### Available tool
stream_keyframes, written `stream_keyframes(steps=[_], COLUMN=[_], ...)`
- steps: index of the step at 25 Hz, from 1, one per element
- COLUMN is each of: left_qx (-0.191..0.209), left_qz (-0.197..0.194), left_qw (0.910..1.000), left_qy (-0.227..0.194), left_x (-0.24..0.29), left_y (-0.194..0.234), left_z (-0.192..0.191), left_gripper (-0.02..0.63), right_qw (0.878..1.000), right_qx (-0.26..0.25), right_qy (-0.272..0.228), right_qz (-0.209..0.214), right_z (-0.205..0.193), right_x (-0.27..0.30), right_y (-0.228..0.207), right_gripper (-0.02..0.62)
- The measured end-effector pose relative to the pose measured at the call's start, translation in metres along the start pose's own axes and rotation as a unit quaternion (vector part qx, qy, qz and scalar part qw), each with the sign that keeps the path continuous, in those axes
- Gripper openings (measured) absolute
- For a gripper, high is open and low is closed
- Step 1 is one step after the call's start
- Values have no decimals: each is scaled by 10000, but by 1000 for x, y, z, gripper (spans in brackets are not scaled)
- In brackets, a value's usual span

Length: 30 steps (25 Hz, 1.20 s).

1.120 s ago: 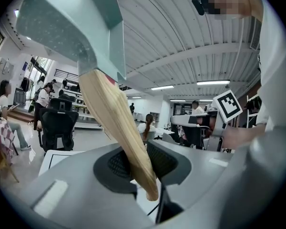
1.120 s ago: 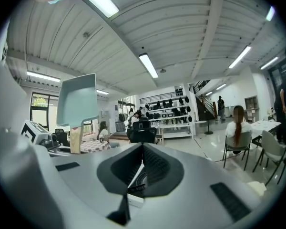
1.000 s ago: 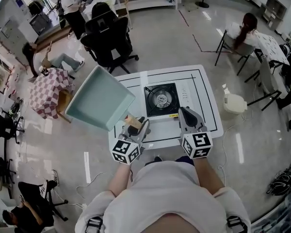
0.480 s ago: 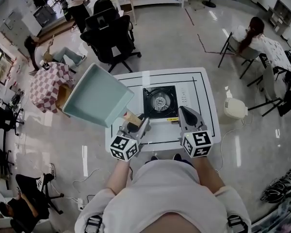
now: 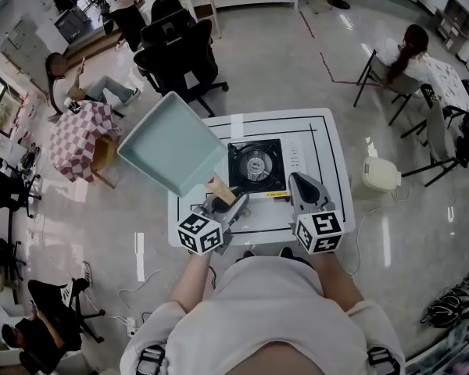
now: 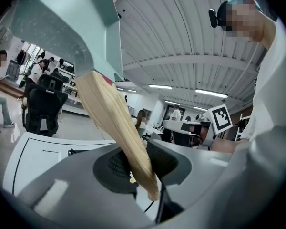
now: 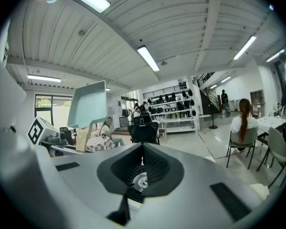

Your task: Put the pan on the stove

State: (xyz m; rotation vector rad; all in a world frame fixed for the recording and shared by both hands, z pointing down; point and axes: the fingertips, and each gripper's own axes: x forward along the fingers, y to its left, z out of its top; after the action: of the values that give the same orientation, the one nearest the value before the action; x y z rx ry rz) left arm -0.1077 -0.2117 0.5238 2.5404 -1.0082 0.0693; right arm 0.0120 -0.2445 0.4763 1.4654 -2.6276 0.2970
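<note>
Head view: the left claw (image 5: 229, 203) is clenched on the wooden handle (image 5: 221, 189) of the pan (image 5: 172, 143). It holds the pale green square pan up in the air, tilted, with the handle end lowest. The pan hangs over the desk's (image 5: 328, 162) left edge, at 10 o'clock from the stove (image 5: 255, 165), and is not on it. The left claw sits at 7 o'clock from the stove and the right claw (image 5: 299, 182) at 5 o'clock, over the desk's near edge. A black chair (image 5: 176, 53) stands on the floor at 12 o'clock from the pan.

Left gripper view: the handle (image 6: 117, 123) runs down from 11 o'clock into the left claw (image 6: 142, 163), and the 2 jaws press on it from either side. The pan's body (image 6: 62, 27) fills the upper left. The desk (image 6: 33, 144) lies below at 8 o'clock, and the right claw's marker cube (image 6: 221, 119) shows at 3 o'clock.

Right gripper view: the right claw (image 7: 143, 149) is clenched with its tips together and nothing gripped. The stove's burner (image 7: 142, 180) shows through the gap behind the tips. The raised pan (image 7: 88, 104) and its handle (image 7: 82, 137) appear at 10 o'clock.
</note>
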Motion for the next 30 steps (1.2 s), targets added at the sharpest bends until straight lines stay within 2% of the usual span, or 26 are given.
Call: stream_keyframes(steps=[6,13,20,27,30], left_qx=[-482,-1099,-1722,-2032,-2172], left_qz=[-676,-1305,-1724,-2061,-2246], left_qw=[9964,9842,9668,9496,9397], left_qy=[179,482,764,1201,1392], left_x=[16,37,48,63,68], left_y=[-8,-7,-9,-11,-12], left_z=[-16,-38,-58,-87,-97], left_gripper=[95,103,97,96,97], right_qw=[10000,9998,9995,9987,9982], right_qx=[57,111,143,217,243], right_qy=[9,47,106,182,198], right_qz=[-60,-142,-256,-417,-510], right_z=[-5,-11,-13,-24,-25], right_x=[0,3,2,-1,-2], right_y=[-10,-24,-32,-46,-53], right_gripper=[9,9,9,9,9])
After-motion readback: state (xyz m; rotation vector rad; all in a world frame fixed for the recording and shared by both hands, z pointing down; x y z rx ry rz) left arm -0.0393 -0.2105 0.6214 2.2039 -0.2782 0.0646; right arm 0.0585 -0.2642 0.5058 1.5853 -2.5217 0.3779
